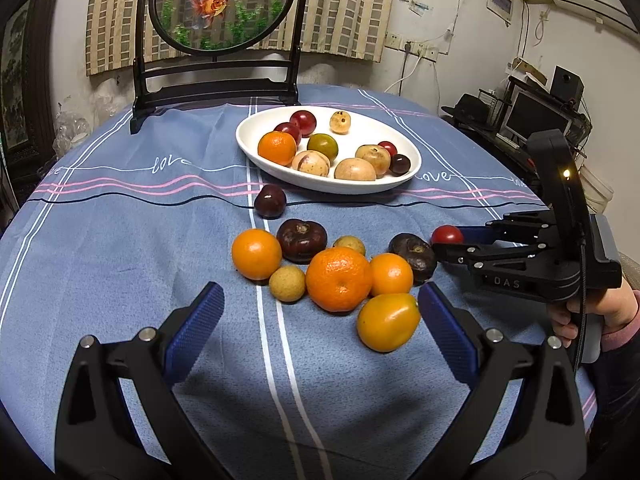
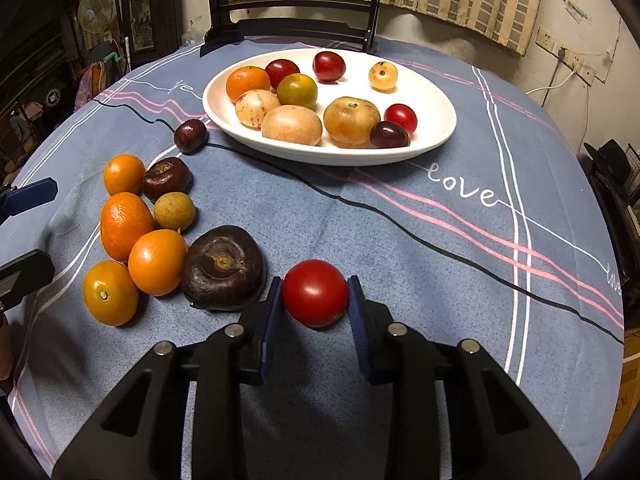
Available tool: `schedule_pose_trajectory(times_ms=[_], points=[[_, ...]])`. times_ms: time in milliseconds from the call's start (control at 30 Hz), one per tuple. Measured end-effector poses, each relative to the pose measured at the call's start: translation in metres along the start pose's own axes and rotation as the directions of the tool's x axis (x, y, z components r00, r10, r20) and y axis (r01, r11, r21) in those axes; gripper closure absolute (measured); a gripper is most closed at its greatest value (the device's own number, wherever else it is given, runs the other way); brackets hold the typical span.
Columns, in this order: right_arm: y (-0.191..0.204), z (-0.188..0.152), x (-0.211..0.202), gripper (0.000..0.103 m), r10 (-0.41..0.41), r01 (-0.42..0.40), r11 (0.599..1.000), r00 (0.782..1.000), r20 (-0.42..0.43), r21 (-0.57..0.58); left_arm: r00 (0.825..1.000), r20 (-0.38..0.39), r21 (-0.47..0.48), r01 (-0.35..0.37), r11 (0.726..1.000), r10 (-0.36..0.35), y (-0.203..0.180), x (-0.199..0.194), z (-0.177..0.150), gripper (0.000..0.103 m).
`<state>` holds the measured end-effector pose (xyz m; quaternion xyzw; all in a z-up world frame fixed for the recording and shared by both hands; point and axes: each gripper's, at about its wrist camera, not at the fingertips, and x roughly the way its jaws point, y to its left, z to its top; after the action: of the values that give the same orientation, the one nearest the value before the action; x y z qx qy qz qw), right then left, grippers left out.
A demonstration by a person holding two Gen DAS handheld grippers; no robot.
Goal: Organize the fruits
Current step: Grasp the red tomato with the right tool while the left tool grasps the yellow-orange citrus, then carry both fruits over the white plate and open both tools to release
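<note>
Between the right gripper's (image 2: 315, 300) blue pads sits a red cherry tomato (image 2: 315, 293), clamped on both sides, low over the blue striped tablecloth (image 2: 400, 240). At its nine o'clock lies a dark water chestnut (image 2: 224, 268), then a cluster of oranges (image 2: 157, 262). At twelve o'clock, the white oval plate (image 2: 436, 136) holds more fruit. The left gripper (image 1: 320, 308) is spread wide, empty, an orange kumquat (image 1: 387, 322) touching its right pad.

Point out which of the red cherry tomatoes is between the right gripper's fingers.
The red tomato off the white plate, beside the large dark water chestnut. The other red ones lie in the plate.
</note>
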<state>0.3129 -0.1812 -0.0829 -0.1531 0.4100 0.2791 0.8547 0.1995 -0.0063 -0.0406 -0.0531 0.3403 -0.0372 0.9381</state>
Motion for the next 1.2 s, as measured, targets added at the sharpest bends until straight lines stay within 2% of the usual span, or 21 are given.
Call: schedule_pose_trajectory(times_ms=[133, 267, 367, 400, 533, 600, 967, 1133, 1200], points=[[-0.006, 0.002, -0.007, 0.071, 0.02, -0.021, 0.999, 0.999, 0.032, 0.039, 0.999, -0.001, 0.029, 0.038, 0.999, -0.038, -0.005, 0.0, -0.002, 0.004], [-0.011, 0.003, -0.009, 0.071, 0.011, -0.013, 0.998, 0.999, 0.034, 0.064, 0.993, -0.018, 0.138, 0.118, 0.983, -0.116, -0.027, -0.002, -0.009, 0.005], [-0.012, 0.003, -0.009, 0.071, 0.003, -0.005, 0.997, 1.0, 0.029, 0.07, 0.988, -0.037, 0.213, 0.152, 0.965, -0.148, -0.042, -0.003, -0.013, 0.014], [-0.012, 0.002, -0.009, 0.071, 0.001, -0.003, 0.998, 1.0, 0.029, 0.071, 0.987, -0.053, 0.224, 0.16, 0.961, -0.152, -0.045, 0.0, -0.014, 0.02], [-0.012, 0.003, -0.01, 0.071, -0.001, -0.002, 0.998, 0.999, 0.032, 0.07, 0.98, -0.126, 0.186, 0.175, 0.967, -0.153, -0.042, 0.014, -0.014, 0.044], [-0.012, 0.003, -0.01, 0.071, -0.001, -0.001, 0.998, 0.999, 0.033, 0.069, 0.977, -0.155, 0.16, 0.174, 0.972, -0.15, -0.038, 0.02, -0.014, 0.051], [-0.011, 0.004, -0.012, 0.071, -0.006, 0.004, 0.998, 0.999, 0.035, 0.061, 0.976, -0.198, 0.16, 0.12, 0.98, -0.087, -0.04, 0.029, -0.015, 0.052], [-0.011, 0.004, -0.013, 0.071, -0.005, 0.002, 0.998, 0.999, 0.039, 0.06, 0.971, -0.229, 0.122, 0.094, 0.988, -0.064, -0.035, 0.04, -0.012, 0.063], [-0.01, 0.004, -0.013, 0.071, -0.006, 0.003, 0.998, 0.999, 0.041, 0.059, 0.971, -0.228, 0.107, 0.104, 0.989, -0.077, -0.033, 0.041, -0.011, 0.063]])
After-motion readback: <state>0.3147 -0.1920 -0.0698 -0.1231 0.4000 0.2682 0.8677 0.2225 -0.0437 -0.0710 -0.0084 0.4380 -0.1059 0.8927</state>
